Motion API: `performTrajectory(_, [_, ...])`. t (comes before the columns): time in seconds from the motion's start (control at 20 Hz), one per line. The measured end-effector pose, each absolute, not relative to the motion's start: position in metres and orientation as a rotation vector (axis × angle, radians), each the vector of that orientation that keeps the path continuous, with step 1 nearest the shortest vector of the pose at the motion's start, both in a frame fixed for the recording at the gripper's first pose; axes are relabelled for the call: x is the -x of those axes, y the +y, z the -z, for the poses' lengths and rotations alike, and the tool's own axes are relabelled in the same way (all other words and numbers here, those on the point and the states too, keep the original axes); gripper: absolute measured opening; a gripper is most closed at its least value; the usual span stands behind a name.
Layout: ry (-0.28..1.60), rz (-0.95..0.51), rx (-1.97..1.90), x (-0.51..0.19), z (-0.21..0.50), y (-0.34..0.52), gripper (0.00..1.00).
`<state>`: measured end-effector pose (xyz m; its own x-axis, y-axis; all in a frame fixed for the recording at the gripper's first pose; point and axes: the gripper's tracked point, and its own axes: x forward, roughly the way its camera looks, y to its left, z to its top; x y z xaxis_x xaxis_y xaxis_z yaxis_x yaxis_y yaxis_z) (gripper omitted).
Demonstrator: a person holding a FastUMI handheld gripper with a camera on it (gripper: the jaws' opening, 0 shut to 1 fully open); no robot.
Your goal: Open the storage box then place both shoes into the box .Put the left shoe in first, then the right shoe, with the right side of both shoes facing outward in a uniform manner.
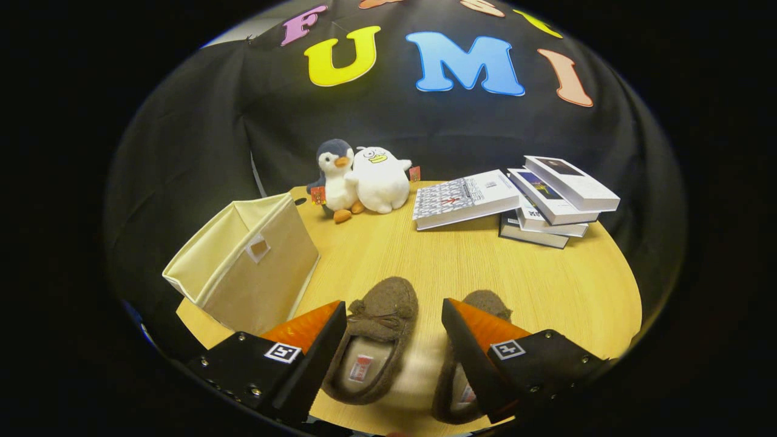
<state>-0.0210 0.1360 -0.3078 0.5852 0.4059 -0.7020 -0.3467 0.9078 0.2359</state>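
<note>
Wooden table (546, 285) under us; our gripper (394, 325) is spread wide above two slippers (376, 340), storage box (243, 261) left of them, stacked books (516, 200) beyond.

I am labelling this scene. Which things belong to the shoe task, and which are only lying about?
For the job: storage box, left shoe, right shoe, and the open gripper above the shoes.
Lying about: penguin toy, white duck toy, books.
</note>
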Motion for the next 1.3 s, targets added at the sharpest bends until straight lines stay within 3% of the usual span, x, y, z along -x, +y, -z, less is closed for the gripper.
performTrajectory(0.65, [1.017, -0.487, -0.05, 0.052, 0.381, 0.144, 0.98])
performTrajectory(0.85, [1.064, -0.46, -0.04, 0.053, 0.394, 0.146, 0.88])
performTrajectory(1.0, [1.113, -0.425, -0.068, 0.055, 0.404, 0.146, 0.46])
performTrajectory(1.15, [1.113, -0.415, -0.092, 0.053, 0.408, 0.149, 0.46])
performTrajectory(1.2, [1.127, -0.408, -0.094, 0.055, 0.403, 0.148, 0.23])
performTrajectory(1.3, [1.142, -0.407, -0.088, 0.055, 0.404, 0.149, 0.21])
